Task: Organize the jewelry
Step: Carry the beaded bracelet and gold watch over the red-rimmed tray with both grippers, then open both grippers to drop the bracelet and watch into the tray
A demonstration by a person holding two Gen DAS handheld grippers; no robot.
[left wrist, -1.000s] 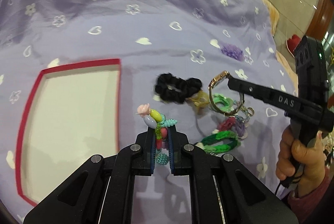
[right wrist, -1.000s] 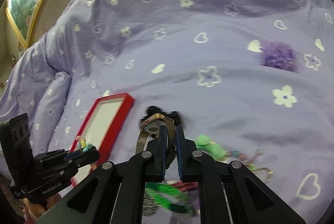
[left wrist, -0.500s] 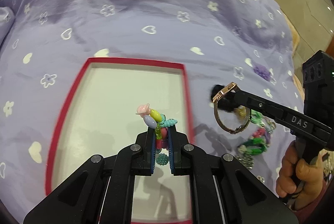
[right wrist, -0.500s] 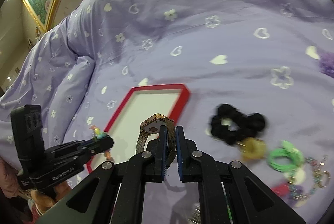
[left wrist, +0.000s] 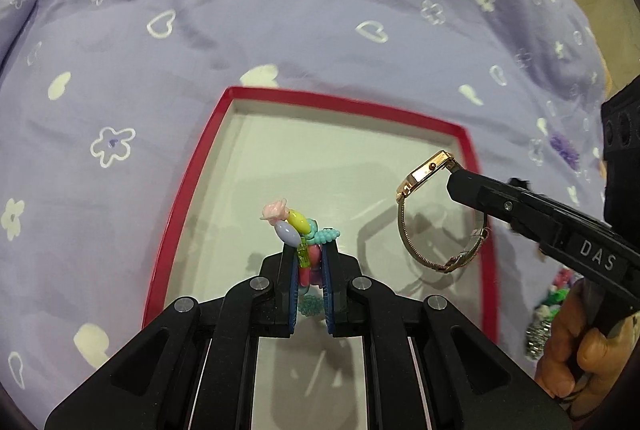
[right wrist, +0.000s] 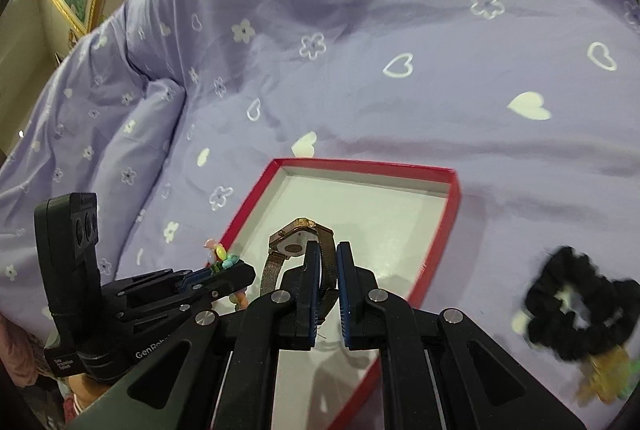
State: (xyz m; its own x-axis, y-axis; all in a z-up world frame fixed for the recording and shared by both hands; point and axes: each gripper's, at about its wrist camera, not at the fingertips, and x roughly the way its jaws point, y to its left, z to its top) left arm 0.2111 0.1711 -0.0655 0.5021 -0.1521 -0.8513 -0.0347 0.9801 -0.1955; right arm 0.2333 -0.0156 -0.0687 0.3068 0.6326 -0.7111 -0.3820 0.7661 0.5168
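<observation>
Blue-padded left tongs (left wrist: 310, 272) pinch the beaded bracelet (left wrist: 298, 230); my right tongs (right wrist: 328, 282) clamp the rose-gold watch (right wrist: 298, 246) by its mesh band. Both have swung off the jewelry pile and now hang over the red box (left wrist: 348, 103) on the purple bedspread (left wrist: 280, 9), seemingly above its floor. Release comes next.

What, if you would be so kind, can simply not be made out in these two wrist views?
- Watch dial: left wrist view shows the case edge-on, right wrist view its back.
- Beaded bracelet: lower part hidden between the left gripper fingers.
- Leftover jewelry pile: left wrist view, behind the right gripper and frame edge.
- Black scrunchie: right wrist view, blurred.
- Red tray: near edge hidden by both grippers.
</observation>
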